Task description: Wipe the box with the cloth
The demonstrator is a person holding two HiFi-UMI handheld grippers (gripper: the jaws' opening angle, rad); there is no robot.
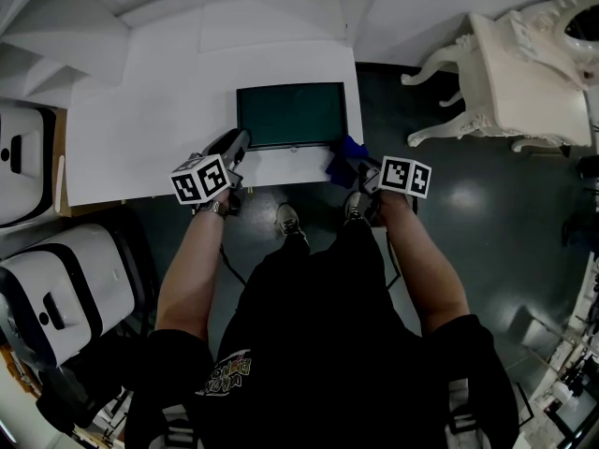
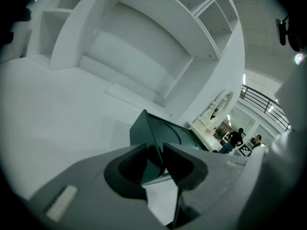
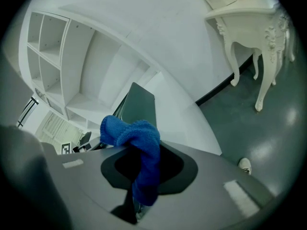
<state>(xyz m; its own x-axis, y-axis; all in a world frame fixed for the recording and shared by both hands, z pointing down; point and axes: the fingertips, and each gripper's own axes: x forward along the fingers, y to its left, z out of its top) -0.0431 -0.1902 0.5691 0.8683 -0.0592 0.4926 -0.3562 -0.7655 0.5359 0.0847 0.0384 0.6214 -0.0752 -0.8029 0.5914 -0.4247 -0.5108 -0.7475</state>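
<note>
A flat dark green box [image 1: 291,115] lies at the front edge of the white table [image 1: 140,120]. My left gripper [image 1: 238,144] is at the box's front left corner; in the left gripper view the jaws of that gripper [image 2: 160,158] are shut on the thin wall of the box [image 2: 165,133]. Off the box's front right corner, my right gripper [image 1: 350,160] is shut on a bunched blue cloth [image 1: 344,152]. In the right gripper view the cloth [image 3: 140,145] hangs down between the jaws, with the box [image 3: 142,107] just beyond it.
An ornate white side table [image 1: 524,73] stands on the dark floor to the right. White machines [image 1: 56,288] sit at the left. White shelving [image 2: 144,37] rises behind the table. The person's shoe [image 1: 288,221] is under the table's front edge.
</note>
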